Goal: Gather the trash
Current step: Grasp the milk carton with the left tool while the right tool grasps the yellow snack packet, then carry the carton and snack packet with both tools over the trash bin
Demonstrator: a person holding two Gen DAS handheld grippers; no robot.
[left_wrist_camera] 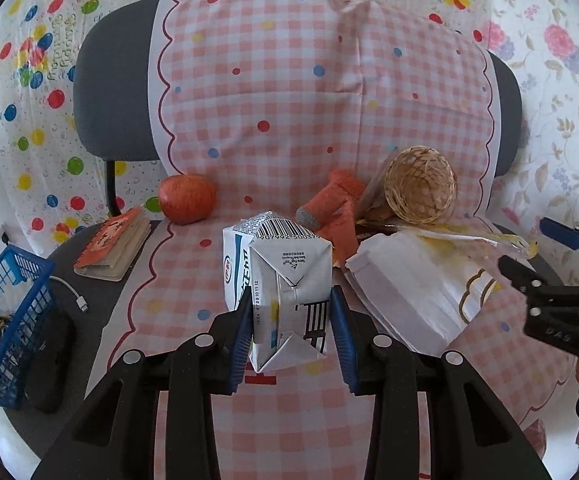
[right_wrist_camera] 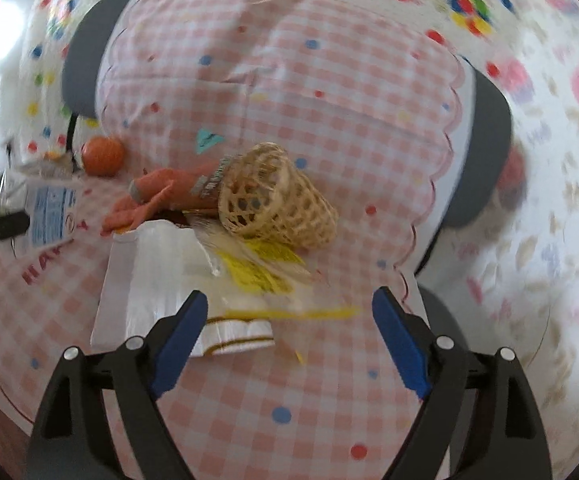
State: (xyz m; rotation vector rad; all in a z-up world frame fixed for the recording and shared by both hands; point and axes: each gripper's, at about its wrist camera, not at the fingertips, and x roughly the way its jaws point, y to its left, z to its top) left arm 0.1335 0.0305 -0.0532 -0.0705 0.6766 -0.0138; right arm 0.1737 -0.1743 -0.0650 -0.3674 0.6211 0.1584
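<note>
My left gripper (left_wrist_camera: 291, 312) is shut on a crushed white and blue milk carton (left_wrist_camera: 277, 276), holding it over the pink checked cloth (left_wrist_camera: 249, 128). The carton also shows at the left of the right wrist view (right_wrist_camera: 47, 216). My right gripper (right_wrist_camera: 289, 314) is open and empty, just above the near edge of a white paper bag (right_wrist_camera: 157, 276) with a clear yellow-printed wrapper (right_wrist_camera: 261, 272) lying on it. The bag (left_wrist_camera: 417, 288) lies right of the carton in the left wrist view, where the right gripper (left_wrist_camera: 549, 264) shows at the right edge.
A blue basket (left_wrist_camera: 5, 312) holding scraps stands at the far left. A small wicker basket (left_wrist_camera: 419, 186) lies tipped behind the bag, next to an orange glove (left_wrist_camera: 333, 208). An apple (left_wrist_camera: 187, 198), a small book (left_wrist_camera: 113, 248) and a white cable (left_wrist_camera: 75, 294) lie on the chair seat.
</note>
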